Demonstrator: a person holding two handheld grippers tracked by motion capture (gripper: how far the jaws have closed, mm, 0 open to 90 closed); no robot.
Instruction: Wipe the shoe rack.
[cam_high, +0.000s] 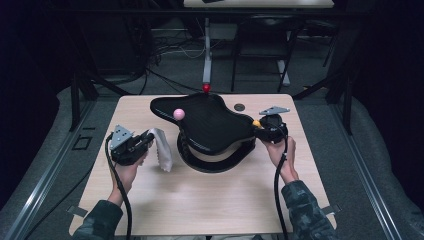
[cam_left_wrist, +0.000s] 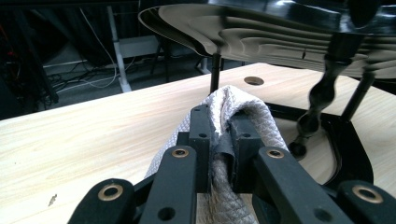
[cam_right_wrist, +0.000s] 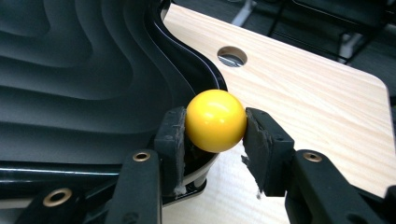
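Left gripper (cam_left_wrist: 219, 126) is clenched on a grey cloth (cam_left_wrist: 254, 116), held clear at 9 o'clock of the black contoured tray (cam_high: 210, 122), likely ready for wiping. Right gripper (cam_right_wrist: 212, 133) grasps the yellow ball (cam_right_wrist: 215, 120) at the tray's 3 o'clock rim, seemingly lifting it out. A pink ball (cam_high: 179, 114) remains on the tray

Cloth (cam_left_wrist: 243, 116) runs off the bottom edge between the black jaws — and the black tray (cam_left_wrist: 280, 32) is cropped at the top.
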